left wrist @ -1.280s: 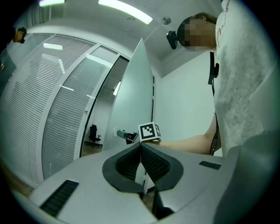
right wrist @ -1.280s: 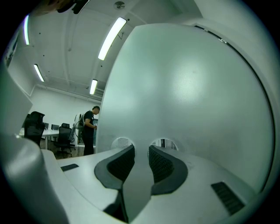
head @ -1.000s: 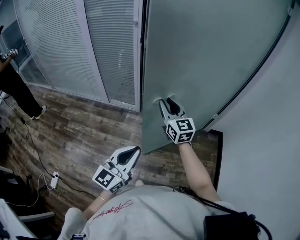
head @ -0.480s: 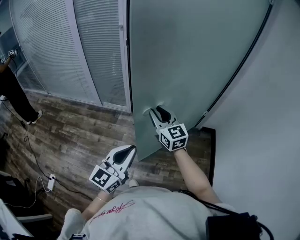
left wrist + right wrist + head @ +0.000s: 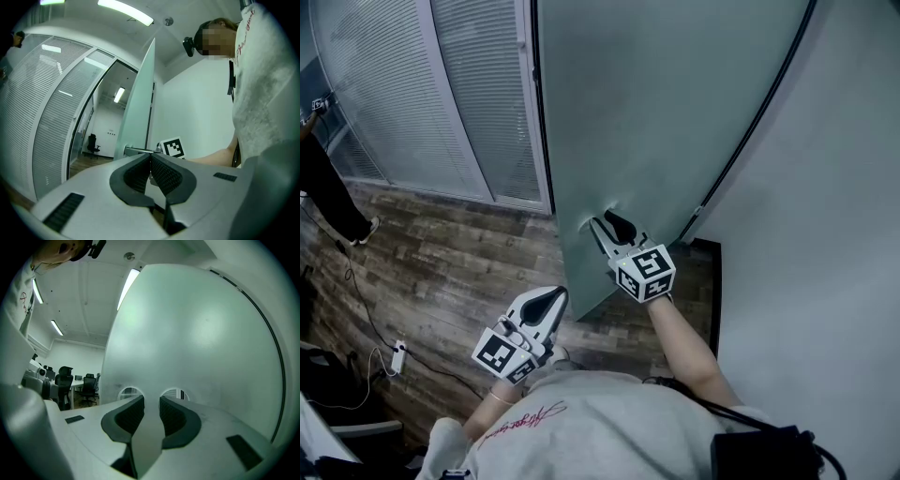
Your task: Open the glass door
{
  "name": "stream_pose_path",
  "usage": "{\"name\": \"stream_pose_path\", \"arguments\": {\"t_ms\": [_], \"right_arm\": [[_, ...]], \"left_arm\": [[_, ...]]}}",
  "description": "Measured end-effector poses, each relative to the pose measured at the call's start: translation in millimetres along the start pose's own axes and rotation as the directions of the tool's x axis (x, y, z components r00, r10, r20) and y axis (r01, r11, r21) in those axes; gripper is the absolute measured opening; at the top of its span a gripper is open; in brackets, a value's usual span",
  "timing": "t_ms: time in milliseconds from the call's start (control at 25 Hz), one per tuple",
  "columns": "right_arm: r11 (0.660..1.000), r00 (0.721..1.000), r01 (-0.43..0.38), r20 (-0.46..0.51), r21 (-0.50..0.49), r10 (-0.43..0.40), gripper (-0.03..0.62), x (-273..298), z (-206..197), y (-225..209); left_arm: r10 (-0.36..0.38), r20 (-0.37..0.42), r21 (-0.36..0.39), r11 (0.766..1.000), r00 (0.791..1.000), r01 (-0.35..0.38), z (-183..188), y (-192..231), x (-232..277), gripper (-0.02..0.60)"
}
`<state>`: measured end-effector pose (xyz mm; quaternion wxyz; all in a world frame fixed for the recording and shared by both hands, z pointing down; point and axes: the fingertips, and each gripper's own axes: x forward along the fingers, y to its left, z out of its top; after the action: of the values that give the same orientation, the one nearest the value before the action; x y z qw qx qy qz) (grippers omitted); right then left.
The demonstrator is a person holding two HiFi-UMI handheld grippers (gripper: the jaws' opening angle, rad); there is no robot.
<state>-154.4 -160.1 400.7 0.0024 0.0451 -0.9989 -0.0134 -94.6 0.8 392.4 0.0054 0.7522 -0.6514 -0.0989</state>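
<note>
The frosted glass door (image 5: 647,112) stands partly swung, its free edge toward the blinds. My right gripper (image 5: 609,228) reaches level to the door's metal handle (image 5: 594,223) and is shut on it. In the right gripper view the grey handle bar (image 5: 148,437) runs between the pads (image 5: 174,417), with the door pane (image 5: 197,333) right behind. My left gripper (image 5: 551,298) hangs lower and to the left, shut with nothing in it, apart from the door. The left gripper view shows the door edge-on (image 5: 138,103), its handle (image 5: 138,150) and the right gripper's marker cube (image 5: 172,148).
A glass partition with blinds (image 5: 422,94) runs along the left. A white wall (image 5: 825,234) closes the right side behind a dark door frame (image 5: 750,122). On the wood floor (image 5: 450,253) lie cables and a power strip (image 5: 394,356). A person's legs (image 5: 328,197) stand far left.
The door has swung further, its free edge shifting left in the head view. My right gripper went with it, still on the handle. The left gripper also drifted left.
</note>
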Motion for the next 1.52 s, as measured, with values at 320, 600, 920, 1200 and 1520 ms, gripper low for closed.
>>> {"name": "stream_pose_path", "arguments": {"t_ms": [320, 600, 920, 1200, 1520], "right_arm": [[0.999, 0.999, -0.032, 0.001, -0.002, 0.032, 0.11, -49, 1, 10], [0.998, 0.998, -0.06, -0.001, 0.0, 0.06, 0.11, -94, 0, 11], [0.996, 0.996, -0.09, 0.028, 0.014, 0.09, 0.11, -154, -19, -1], [0.995, 0.995, -0.102, 0.003, 0.011, 0.102, 0.11, -190, -6, -1], [0.992, 0.992, -0.129, 0.002, 0.016, 0.129, 0.11, -234, 0, -9]], "left_arm": [[-0.053, 0.008, -0.001, 0.999, 0.999, 0.053, -2, -46, 4, 0.018], [-0.109, 0.005, 0.007, 0.994, 0.994, 0.109, -9, -86, 8, 0.018], [-0.169, -0.009, 0.041, 0.985, 0.985, 0.17, -31, -137, 23, 0.018], [-0.229, -0.022, 0.029, 0.973, 0.973, 0.23, -25, -174, 30, 0.018], [-0.291, -0.028, 0.007, 0.957, 0.956, 0.291, -29, -214, 49, 0.018]]}}
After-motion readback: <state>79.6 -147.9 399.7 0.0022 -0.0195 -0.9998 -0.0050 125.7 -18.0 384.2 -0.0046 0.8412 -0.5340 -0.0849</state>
